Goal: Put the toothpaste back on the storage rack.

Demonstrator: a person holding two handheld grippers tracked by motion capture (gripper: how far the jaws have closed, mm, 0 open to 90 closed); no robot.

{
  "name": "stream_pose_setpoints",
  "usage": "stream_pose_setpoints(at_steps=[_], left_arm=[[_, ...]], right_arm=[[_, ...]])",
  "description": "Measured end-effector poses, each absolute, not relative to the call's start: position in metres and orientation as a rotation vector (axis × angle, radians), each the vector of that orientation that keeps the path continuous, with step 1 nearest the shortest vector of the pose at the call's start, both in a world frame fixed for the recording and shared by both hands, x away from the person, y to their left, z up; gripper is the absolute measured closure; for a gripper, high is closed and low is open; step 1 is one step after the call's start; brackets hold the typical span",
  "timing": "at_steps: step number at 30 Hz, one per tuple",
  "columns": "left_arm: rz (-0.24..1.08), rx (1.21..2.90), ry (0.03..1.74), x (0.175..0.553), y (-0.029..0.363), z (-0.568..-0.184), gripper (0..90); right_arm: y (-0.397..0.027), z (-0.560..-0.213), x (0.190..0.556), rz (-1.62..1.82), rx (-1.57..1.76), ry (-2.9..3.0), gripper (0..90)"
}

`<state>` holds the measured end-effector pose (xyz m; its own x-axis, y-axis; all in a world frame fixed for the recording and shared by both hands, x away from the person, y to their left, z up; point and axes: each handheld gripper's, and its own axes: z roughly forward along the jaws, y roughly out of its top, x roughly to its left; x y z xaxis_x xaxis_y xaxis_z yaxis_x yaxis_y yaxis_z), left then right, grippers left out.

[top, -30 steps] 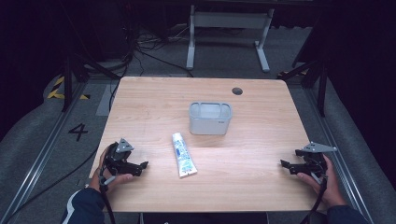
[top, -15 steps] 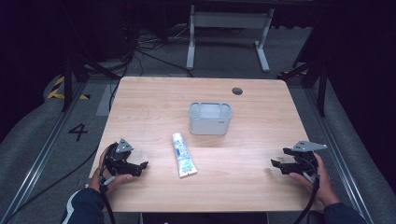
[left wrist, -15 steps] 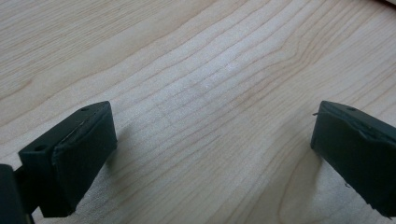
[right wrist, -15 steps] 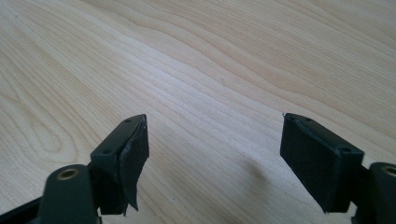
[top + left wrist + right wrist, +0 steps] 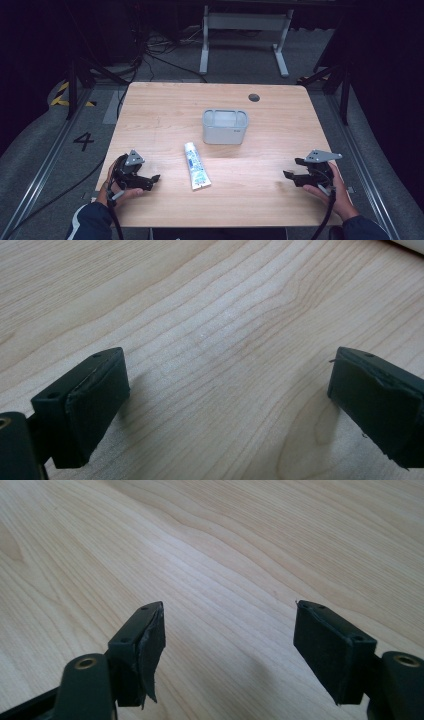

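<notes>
Toothpaste tube (image 5: 196, 165): lying flat on the wooden table (image 5: 165, 107), pretty much front and centre, cap end pointing away from the person and the crimped end pointing back at them. Nothing is touching it.

Left gripper (image 5: 153, 180): sitting near the front left corner in the person's left hand (image 5: 117, 189), pointing toward the tube and stopping short of it. Jaws are standing wide apart, and in the left gripper view (image 5: 225, 405) there's just bare wood grain showing between them.

Right gripper (image 5: 291, 170): hanging out near the front right edge in the person's right hand (image 5: 332, 187), aimed left across the table, well apart from the tube. Jaws have just been closing in a bit, yet they're standing apart, and the right gripper view (image 5: 227, 640) is showing just plain tabletop in the gap. That grey three-cornered plate is riding on top.

Grey bin (image 5: 225, 126): standing upright just behind the tube, a small rounded-corner container sitting mid-table, looking empty from above.

Cable hole (image 5: 254, 97): a dark round grommet sitting further back, toward the far edge.

Floor behind: cables trailing around and a white frame (image 5: 243, 22) standing past the table.
</notes>
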<state>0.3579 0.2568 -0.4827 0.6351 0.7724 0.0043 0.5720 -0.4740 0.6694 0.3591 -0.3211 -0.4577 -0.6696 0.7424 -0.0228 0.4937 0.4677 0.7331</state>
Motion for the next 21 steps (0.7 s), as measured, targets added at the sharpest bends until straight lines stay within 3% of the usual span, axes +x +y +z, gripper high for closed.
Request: stream_pose_setpoints(at_steps=[21], left_arm=[[0.402, 2.213, 1.038, 0.356, 0.258, -0.483, 3.6]], right_arm=[[-0.236, -0.445, 0.373, 1.063, 0.794, 2.515, 34.4]])
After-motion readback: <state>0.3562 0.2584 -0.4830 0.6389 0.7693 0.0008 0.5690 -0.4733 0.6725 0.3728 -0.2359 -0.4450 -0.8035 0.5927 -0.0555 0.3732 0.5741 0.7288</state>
